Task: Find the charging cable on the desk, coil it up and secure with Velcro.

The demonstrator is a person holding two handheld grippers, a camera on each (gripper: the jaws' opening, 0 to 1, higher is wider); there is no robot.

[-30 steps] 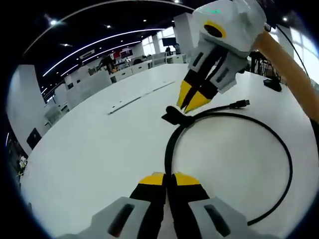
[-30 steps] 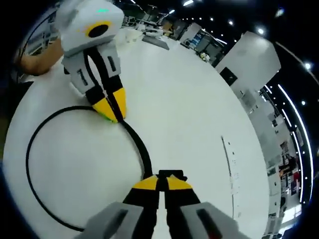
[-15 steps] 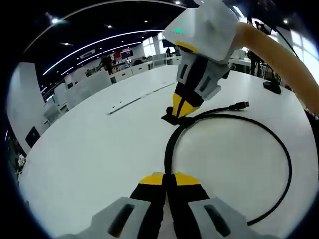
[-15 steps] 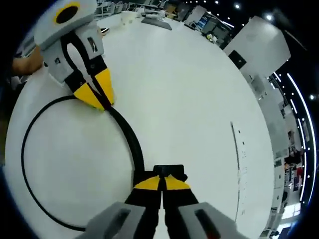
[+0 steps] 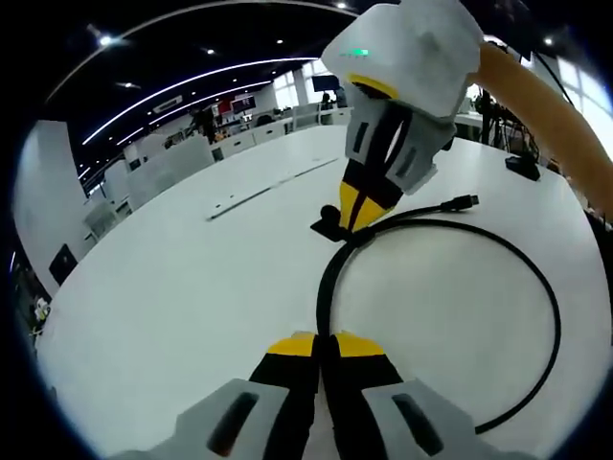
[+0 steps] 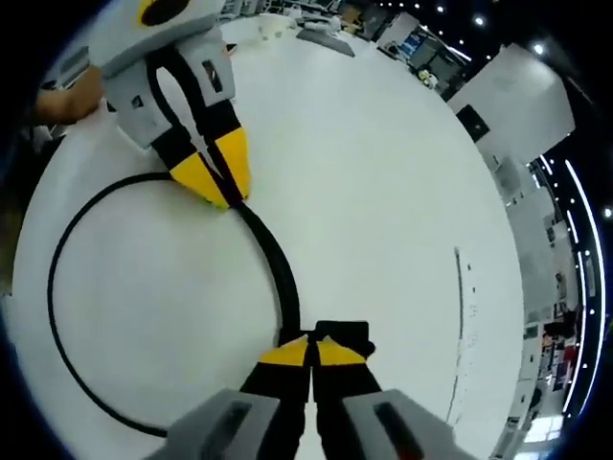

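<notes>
Charging cable (image 5: pixel 536 278) lay in one big loop on the white worktop (image 5: pixel 192 287). Left hand-held gripper (image 5: pixel 322 345) pinched one part. Right hand-held gripper (image 5: pixel 356 213) pinched where the Velcro (image 5: pixel 329 228) was.

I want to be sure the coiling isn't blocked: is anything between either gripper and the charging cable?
Nothing visible. The left gripper is shut on the black charging cable, and the right gripper is shut at its Velcro strap. The white desk inside and beside the loop is bare.
</notes>
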